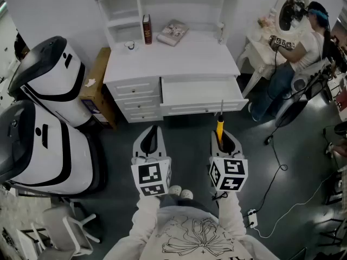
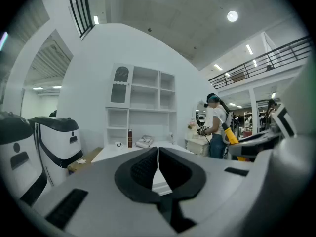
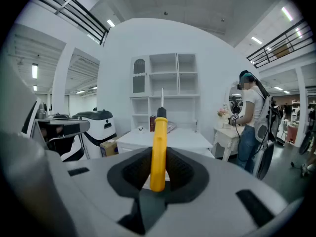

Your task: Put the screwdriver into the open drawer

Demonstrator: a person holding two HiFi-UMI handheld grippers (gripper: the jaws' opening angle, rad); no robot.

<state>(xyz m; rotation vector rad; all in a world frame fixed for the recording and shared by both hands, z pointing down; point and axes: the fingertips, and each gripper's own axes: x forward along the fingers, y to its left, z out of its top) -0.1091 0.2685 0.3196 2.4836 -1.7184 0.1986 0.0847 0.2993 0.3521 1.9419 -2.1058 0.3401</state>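
The left hand-held gripper is clenched on nothing, probably just held out of the way. The right hand-held gripper grasps the screwdriver by its yellow handle. Its tip points forward at the table's open drawer, ready for insertion.

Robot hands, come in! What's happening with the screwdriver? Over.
Left claw shut, empty. Right claw shut on screwdriver. Drawer open ahead, not reached. Nothing seen in the way.

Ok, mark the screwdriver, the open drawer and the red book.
screwdriver [image 3: 158, 147]: right gripper view, middle of the yellow handle.
open drawer [image 1: 198, 91]: head view, bare white bottom.
red book [image 1: 146, 29]: head view, its spine.
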